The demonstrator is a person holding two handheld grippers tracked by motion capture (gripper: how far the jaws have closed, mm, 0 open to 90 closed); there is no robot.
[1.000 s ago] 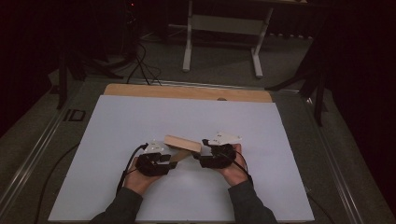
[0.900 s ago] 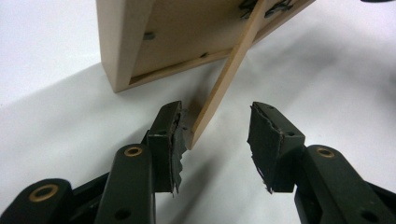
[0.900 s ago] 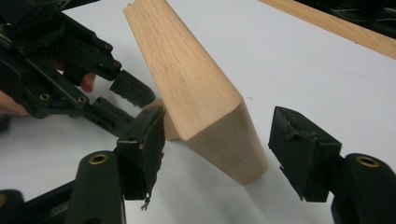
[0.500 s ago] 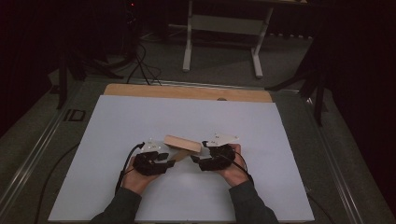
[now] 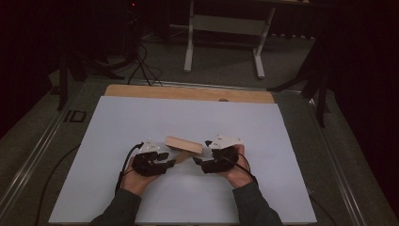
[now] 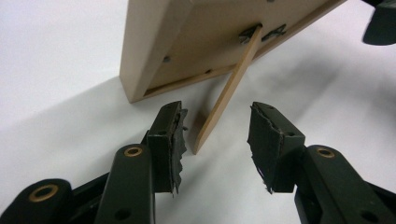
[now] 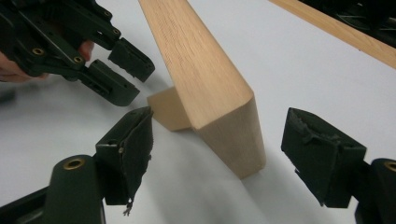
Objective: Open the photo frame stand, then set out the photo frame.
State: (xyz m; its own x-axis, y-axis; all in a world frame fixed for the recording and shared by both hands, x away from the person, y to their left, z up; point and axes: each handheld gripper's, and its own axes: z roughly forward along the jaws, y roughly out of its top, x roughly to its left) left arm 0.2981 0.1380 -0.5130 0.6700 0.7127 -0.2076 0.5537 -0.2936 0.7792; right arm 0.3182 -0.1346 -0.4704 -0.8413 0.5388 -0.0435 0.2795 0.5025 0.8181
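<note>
Frame (image 5: 184, 144) of wood stands propped on its thin leg (image 6: 224, 93) on the white surface (image 5: 282, 141), between both spread hand-held grippers: left (image 6: 217, 133), right (image 7: 217, 140), whose jaws have just been opening, neither pinching it.

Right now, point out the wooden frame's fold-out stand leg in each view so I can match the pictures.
High view: the stand leg pokes out below the wooden frame, centre of the white sheet.
Left gripper view: it slants down from the frame's back to the sheet, its foot between the open jaws.
Right gripper view: its tan foot sits left of the frame's near corner.
Shared landmark: the frame.
</note>
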